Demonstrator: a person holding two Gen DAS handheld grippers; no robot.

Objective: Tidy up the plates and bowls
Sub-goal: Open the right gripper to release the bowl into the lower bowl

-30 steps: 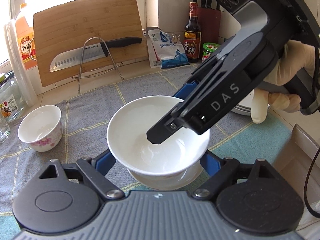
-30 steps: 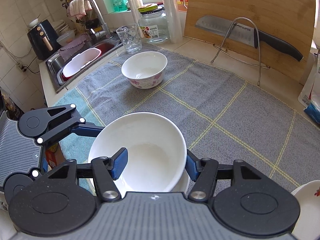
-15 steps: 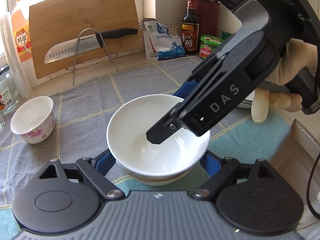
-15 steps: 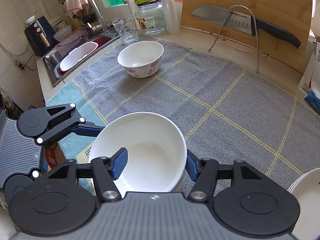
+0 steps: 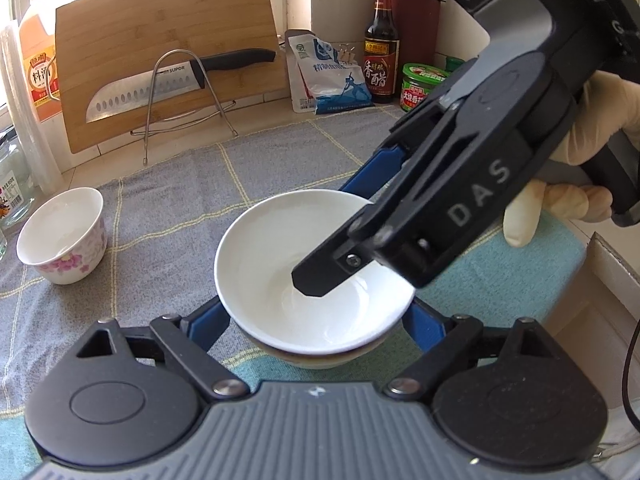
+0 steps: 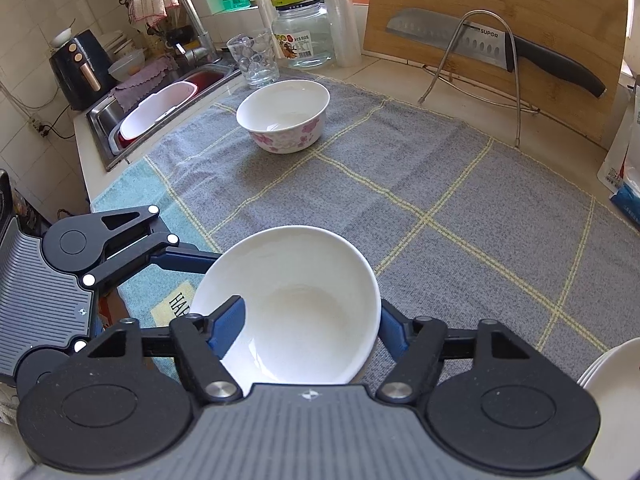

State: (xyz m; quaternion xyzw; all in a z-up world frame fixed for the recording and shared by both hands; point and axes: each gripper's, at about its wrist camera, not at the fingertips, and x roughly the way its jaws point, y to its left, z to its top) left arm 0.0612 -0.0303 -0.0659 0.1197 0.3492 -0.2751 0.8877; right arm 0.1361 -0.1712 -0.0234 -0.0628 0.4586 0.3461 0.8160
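A white bowl (image 5: pixel 304 276), nested in another near the counter's (image 6: pixel 400 76) front edge, sits between both grippers' opening fingers: the left gripper (image 5: pixel 316 320) straddles it, the right gripper (image 6: pixel 308 320) brackets its rim; grey cloth (image 6: pixel 400 184) beyond lies open toward a floral bowl (image 6: pixel 284 120)

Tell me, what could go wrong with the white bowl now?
1. The right tool is opening with one finger inside the white bowl. Pulling out, it might catch the rim and tip the bowl.
2. The left tool is opening too, with a finger on each side of the bowl. A bump could slide it off the lower bowl.
3. The stack sits near the edge of the counter, so it might fall.
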